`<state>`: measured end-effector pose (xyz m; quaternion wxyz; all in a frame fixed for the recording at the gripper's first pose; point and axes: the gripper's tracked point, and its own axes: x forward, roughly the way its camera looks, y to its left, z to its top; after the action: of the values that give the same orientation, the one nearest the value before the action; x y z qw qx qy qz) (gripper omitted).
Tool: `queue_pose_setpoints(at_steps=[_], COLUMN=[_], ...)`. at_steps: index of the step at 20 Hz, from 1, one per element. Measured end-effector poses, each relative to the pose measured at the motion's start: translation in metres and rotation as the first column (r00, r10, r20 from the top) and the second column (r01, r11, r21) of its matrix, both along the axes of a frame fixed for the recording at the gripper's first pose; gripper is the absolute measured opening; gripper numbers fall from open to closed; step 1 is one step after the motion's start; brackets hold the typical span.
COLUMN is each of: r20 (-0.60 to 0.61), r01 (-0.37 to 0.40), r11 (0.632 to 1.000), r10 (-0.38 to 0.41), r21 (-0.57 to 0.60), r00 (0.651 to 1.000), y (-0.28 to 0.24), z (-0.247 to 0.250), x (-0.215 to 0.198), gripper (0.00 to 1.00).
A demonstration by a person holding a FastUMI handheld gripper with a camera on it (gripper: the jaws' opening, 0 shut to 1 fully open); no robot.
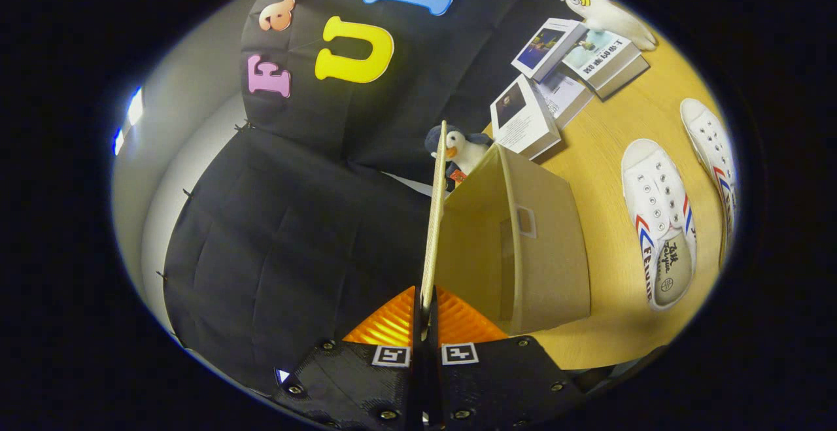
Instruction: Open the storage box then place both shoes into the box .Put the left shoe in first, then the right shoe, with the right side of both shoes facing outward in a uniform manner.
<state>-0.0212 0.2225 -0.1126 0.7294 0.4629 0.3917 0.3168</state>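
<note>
so the wooden table is the biggest thing, running away from the fingers toward 1 and 2 o'clock. on it, just ahead of the fingers, stands the beige storage box, seen tilted, with a small rectangular handle slot in its near wall. its lid is swung up and shows edge-on as a thin pale strip running from the fingertips toward 12 o'clock, so the box is open.

the gripper is clenched on that lid: its two orange ribbed fingers sit pressed together with the lid's edge pinched between them, and no gap shows besides the lid itself.

at 3 o'clock of the box, apart from it, lie two white canvas shoes with red and blue stripes. the nearer shoe lies beside the box with its opening toward the fingers and its toe pointing away; the farther shoe lies just beyond it at its 2 o'clock. both are on the table, outside the box.

beyond the box at 1 o'clock is a loose pile of books, some leaning on each other. a white plush toy lies at the far end of the books. a small penguin plush peeks out behind the box's far corner, right beside the raised lid.
</note>
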Motion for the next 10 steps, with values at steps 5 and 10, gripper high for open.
queue_pose_setpoints(at_steps=[5, 10], r20=[0.051, 0.116], r01=[-0.026, -0.041], r11=[1.0, 0.998], r10=[0.026, 0.047], r21=[-0.005, -0.055], r00=[0.998, 0.992], y=[0.026, 0.054], z=[0.034, 0.06], x=[0.0, 0.0], gripper=[0.04, 0.03])
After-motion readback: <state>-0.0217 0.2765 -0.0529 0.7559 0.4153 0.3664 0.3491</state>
